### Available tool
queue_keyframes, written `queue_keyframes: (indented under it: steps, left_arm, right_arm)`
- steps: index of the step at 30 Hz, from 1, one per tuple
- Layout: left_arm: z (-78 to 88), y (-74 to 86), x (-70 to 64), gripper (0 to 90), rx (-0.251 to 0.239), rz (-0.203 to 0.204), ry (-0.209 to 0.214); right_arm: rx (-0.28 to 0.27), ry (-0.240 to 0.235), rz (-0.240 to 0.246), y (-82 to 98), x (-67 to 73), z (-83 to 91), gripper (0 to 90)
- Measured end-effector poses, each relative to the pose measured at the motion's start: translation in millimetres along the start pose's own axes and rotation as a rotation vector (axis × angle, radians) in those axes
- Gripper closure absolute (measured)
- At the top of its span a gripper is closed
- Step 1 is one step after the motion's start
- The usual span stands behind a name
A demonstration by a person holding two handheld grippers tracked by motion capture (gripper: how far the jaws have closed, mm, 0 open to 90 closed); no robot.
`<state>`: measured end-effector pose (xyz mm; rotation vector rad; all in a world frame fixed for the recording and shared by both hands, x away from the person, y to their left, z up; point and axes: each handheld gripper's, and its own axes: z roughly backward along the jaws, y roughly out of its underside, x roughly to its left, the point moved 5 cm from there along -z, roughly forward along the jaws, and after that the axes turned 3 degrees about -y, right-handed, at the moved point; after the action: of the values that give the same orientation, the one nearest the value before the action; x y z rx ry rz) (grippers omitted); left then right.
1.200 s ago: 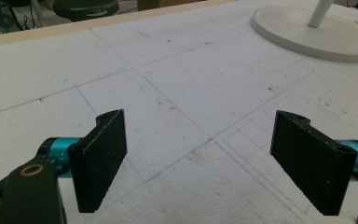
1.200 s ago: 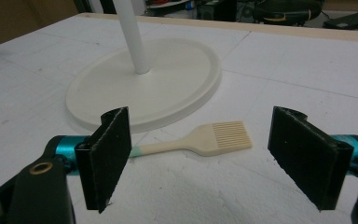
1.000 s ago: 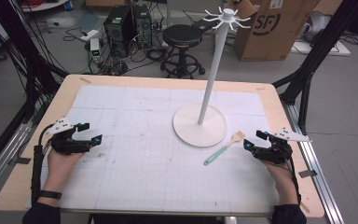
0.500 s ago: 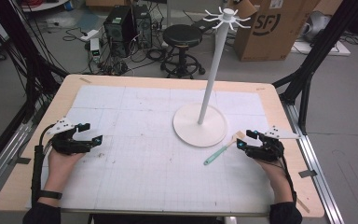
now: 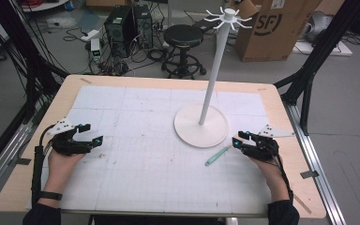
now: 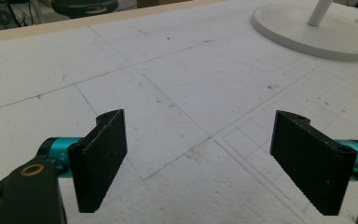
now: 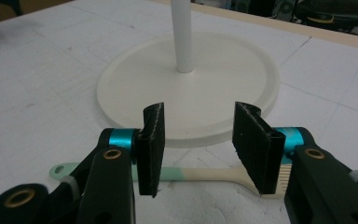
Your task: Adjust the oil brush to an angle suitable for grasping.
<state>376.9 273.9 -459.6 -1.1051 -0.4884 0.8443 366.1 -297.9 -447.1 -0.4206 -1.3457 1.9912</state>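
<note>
Over on the left, the left gripper [image 5: 90, 134] rests idle, jaws wide and empty. By the white stand [image 5: 201, 125], the brush [image 7: 200, 174] lies flat on the mat, unlifted; the right gripper [image 7: 200, 140] straddles it, jaws just closing, not yet pinching.

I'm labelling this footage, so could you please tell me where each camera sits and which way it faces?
High view: above the person's side, facing forward and down on the table; both forearms, left tool and right tool show.
Left gripper view: on the left tool, facing across the mat to the stand; jaws wide apart.
Right gripper view: on the right tool, over the brush; jaws have been closing.
All share the stand.
</note>
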Motion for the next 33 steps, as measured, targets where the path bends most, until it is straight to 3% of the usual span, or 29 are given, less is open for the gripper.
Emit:
queue_keyframes:
  steps: [4,8,10,16,18,20,24,27,31,33]
  left_arm:
    - [-0.2,0.1,-0.2,19.4,0.001,0.001,-0.001]
    - [0.0,0.1,0.0,19.5,0.001,0.000,0.000]
    - [0.1,0.1,0.1,19.5,0.001,0.000,0.001]
    - [-0.2,0.4,-0.2,19.5,0.003,0.002,0.002]
    - [-0.6,0.4,-0.5,19.5,0.002,0.004,0.001]
    - [-0.9,0.6,-0.5,19.5,0.004,0.002,0.002]
    - [-1.1,0.8,-0.6,19.6,0.006,0.001,0.001]
    - [-1.6,1.4,-0.6,19.7,0.011,0.001,0.001]
    - [-1.8,1.6,-0.8,19.7,0.013,-0.002,0.002]
    - [-1.6,1.3,-1.0,19.8,0.012,-0.001,0.003]
  right_arm:
    - [0.027,-0.022,0.005,1.1,-1.5,-4.6,51.1]
    - [0.082,-0.064,0.067,0.9,2.2,-12.3,40.4]
    - [0.094,-0.077,0.075,0.7,3.2,-13.3,38.8]
    - [0.120,-0.084,0.094,2.4,2.3,-16.4,36.4]
    - [0.124,-0.074,0.092,2.8,1.4,-16.3,37.8]
    - [0.121,-0.030,0.082,2.4,-3.7,-16.1,45.5]
    - [0.126,-0.032,0.077,3.0,-4.4,-16.5,52.4]
    - [0.129,-0.070,0.088,1.8,5.1,-18.7,59.1]
    - [0.144,-0.140,0.133,-0.6,29.9,-29.5,70.9]
    - [0.155,-0.154,0.130,0.1,36.7,-35.1,74.4]
